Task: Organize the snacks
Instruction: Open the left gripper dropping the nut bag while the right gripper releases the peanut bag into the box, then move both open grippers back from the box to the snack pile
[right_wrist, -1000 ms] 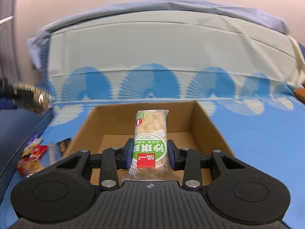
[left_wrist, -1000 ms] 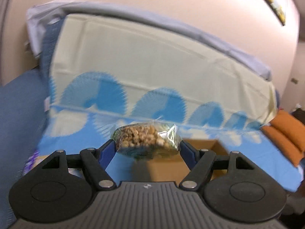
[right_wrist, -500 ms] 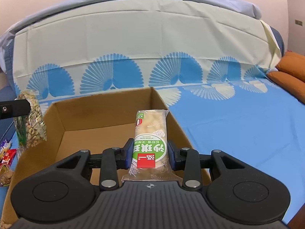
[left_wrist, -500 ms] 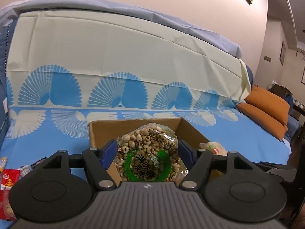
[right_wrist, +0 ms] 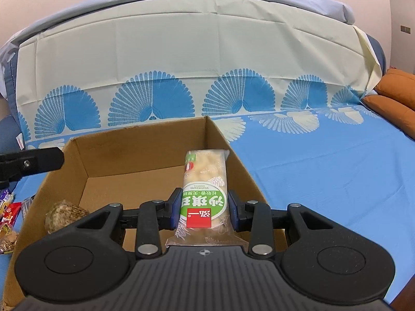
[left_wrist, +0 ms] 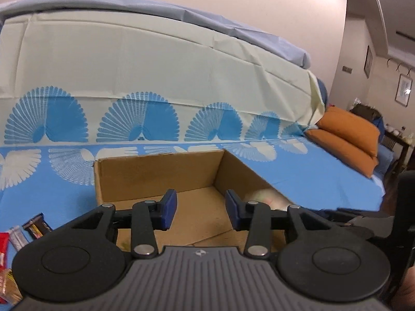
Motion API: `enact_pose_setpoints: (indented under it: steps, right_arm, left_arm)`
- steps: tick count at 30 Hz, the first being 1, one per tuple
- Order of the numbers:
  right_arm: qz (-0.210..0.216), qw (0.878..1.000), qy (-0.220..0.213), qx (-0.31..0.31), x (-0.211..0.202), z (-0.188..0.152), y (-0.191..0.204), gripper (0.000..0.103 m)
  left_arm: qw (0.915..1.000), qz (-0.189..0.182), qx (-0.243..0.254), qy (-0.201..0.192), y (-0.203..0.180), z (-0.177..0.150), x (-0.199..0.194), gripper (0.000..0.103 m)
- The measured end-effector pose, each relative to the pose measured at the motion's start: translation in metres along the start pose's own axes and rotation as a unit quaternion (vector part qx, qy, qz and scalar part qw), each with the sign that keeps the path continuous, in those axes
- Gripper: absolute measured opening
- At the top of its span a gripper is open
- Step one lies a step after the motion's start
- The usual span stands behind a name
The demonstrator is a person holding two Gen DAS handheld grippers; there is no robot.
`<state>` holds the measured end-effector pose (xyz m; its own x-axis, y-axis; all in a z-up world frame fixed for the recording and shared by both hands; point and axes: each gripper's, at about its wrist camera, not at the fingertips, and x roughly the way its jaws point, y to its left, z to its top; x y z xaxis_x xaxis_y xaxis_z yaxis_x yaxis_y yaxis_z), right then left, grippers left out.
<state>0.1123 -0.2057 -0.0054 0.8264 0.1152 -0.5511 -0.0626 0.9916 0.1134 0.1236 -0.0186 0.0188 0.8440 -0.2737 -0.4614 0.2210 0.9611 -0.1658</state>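
Left wrist view: left claw [left_wrist: 201,210] empty, jaws closing with nothing between them, poised over the cardboard box [left_wrist: 158,173] on the bed [left_wrist: 311,173]. Loose snacks [left_wrist: 28,230] lie outside, left of the box: more to sort.

Right wrist view: right claw [right_wrist: 205,211] clamped on a green-labelled snack pack [right_wrist: 205,189] above the box. Only here shows the puffed-grain bag [right_wrist: 64,213] already inside.
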Motion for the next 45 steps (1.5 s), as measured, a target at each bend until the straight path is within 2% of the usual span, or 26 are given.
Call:
enact_pose_setpoints:
  steps: [1, 2, 3, 4, 11, 16, 21, 25, 27, 32, 35, 37, 38, 39, 40, 42, 45]
  right_arm:
    - [0.003, 1.0, 0.002, 0.0, 0.0, 0.0, 0.0, 0.038]
    - [0.003, 1.0, 0.005, 0.0, 0.001, 0.0, 0.001, 0.045]
    - [0.002, 1.0, 0.008, -0.002, 0.001, 0.0, 0.001, 0.057]
    - [0.0, 1.0, 0.01, -0.003, 0.002, -0.001, 0.002, 0.06]
    - [-0.003, 1.0, 0.016, -0.013, 0.004, -0.003, 0.009, 0.063]
    - [-0.006, 1.0, 0.012, -0.027, 0.004, -0.004, 0.015, 0.063]
    - [-0.004, 1.0, 0.001, -0.031, 0.001, -0.003, 0.022, 0.062]
    - [0.012, 1.0, -0.01, -0.015, -0.004, -0.002, 0.03, 0.057]
    - [0.027, 0.999, -0.019, -0.01, -0.008, -0.001, 0.037, 0.051]
    - [0.077, 0.996, -0.049, -0.018, -0.027, -0.002, 0.065, 0.043]
    - [0.106, 0.992, -0.057, -0.028, -0.038, -0.006, 0.081, 0.04]
    - [0.126, 0.99, -0.06, -0.036, -0.044, -0.008, 0.093, 0.037]
    - [0.136, 0.988, -0.061, -0.04, -0.046, -0.009, 0.099, 0.037]
    - [0.146, 0.986, -0.064, -0.046, -0.049, -0.011, 0.106, 0.036]
    - [0.153, 0.985, -0.066, -0.051, -0.052, -0.012, 0.111, 0.036]
    - [0.17, 0.981, -0.069, -0.061, -0.056, -0.015, 0.124, 0.035]
    - [0.201, 0.974, -0.071, -0.075, -0.062, -0.018, 0.145, 0.035]
  left_arm:
    - [1.0, -0.002, -0.002, -0.001, 0.0, 0.001, -0.001, 0.055]
    - [1.0, -0.003, -0.003, -0.003, 0.001, 0.001, -0.002, 0.062]
    - [1.0, -0.005, -0.002, -0.004, 0.001, 0.001, -0.003, 0.064]
    - [1.0, -0.005, -0.001, -0.005, 0.001, 0.001, -0.004, 0.064]
    - [0.9996, -0.017, -0.021, 0.007, 0.007, 0.001, -0.003, 0.068]
    - [0.9995, -0.004, -0.03, -0.012, 0.01, 0.002, -0.009, 0.067]
    - [0.9992, -0.008, -0.034, -0.02, 0.015, 0.005, -0.021, 0.058]
    - [0.9996, 0.002, -0.015, 0.023, 0.026, 0.012, -0.036, 0.043]
    - [0.9989, 0.015, -0.015, 0.041, 0.039, 0.019, -0.046, 0.034]
    - [0.9961, 0.072, 0.022, 0.046, 0.084, 0.02, -0.083, 0.033]
    - [0.9936, 0.107, 0.001, 0.038, 0.124, 0.006, -0.098, 0.032]
    - [0.9908, 0.122, -0.047, 0.035, 0.155, -0.017, -0.106, 0.028]
    - [0.9879, 0.13, -0.063, 0.057, 0.166, -0.025, -0.106, 0.02]
    - [0.9822, 0.154, -0.073, 0.08, 0.177, -0.027, -0.105, 0.016]
    - [0.9794, 0.168, -0.085, 0.073, 0.186, -0.027, -0.11, 0.016]
    - [0.977, 0.165, -0.121, 0.06, 0.205, -0.026, -0.118, 0.016]
    - [0.9707, 0.181, -0.138, 0.077, 0.221, -0.03, -0.119, 0.016]
